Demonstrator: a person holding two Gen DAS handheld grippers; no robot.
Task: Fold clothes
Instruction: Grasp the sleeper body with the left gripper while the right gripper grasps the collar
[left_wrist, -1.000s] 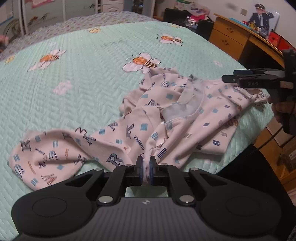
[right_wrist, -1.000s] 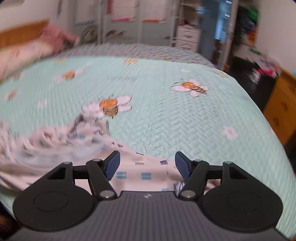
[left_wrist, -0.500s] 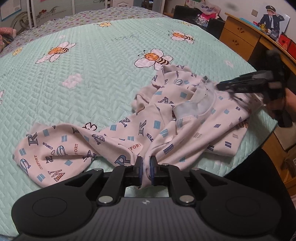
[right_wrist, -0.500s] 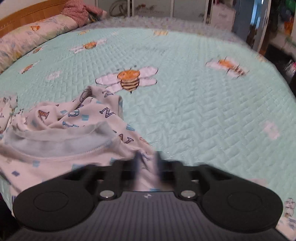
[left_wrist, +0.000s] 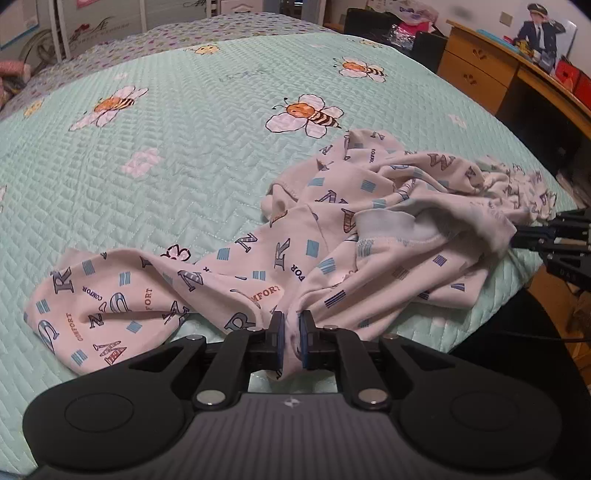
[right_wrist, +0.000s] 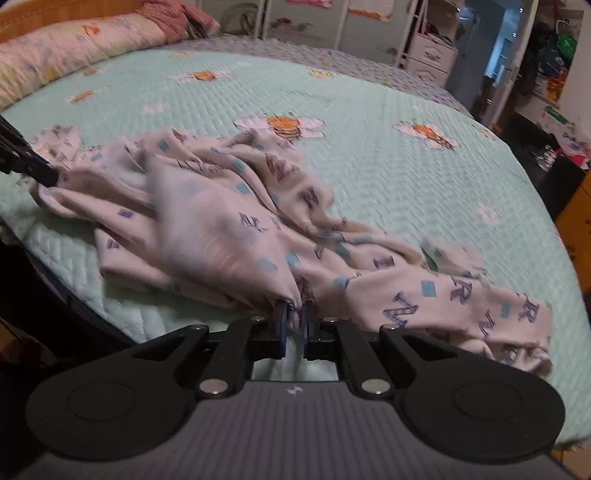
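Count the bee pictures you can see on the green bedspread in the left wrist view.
4: one just beyond the garment, one far right, one far left, one near the far edge. The garment may hide more.

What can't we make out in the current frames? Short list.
- Garment centre, right wrist view: motion blur, print unreadable.
- Garment type and hem/leg layout, both views: bunched folds hide it.
- Fabric inside left gripper and right gripper: pads cover it, layer count unknown.
- Right gripper body, left wrist view: cut by right edge.
- Desk items: too small.
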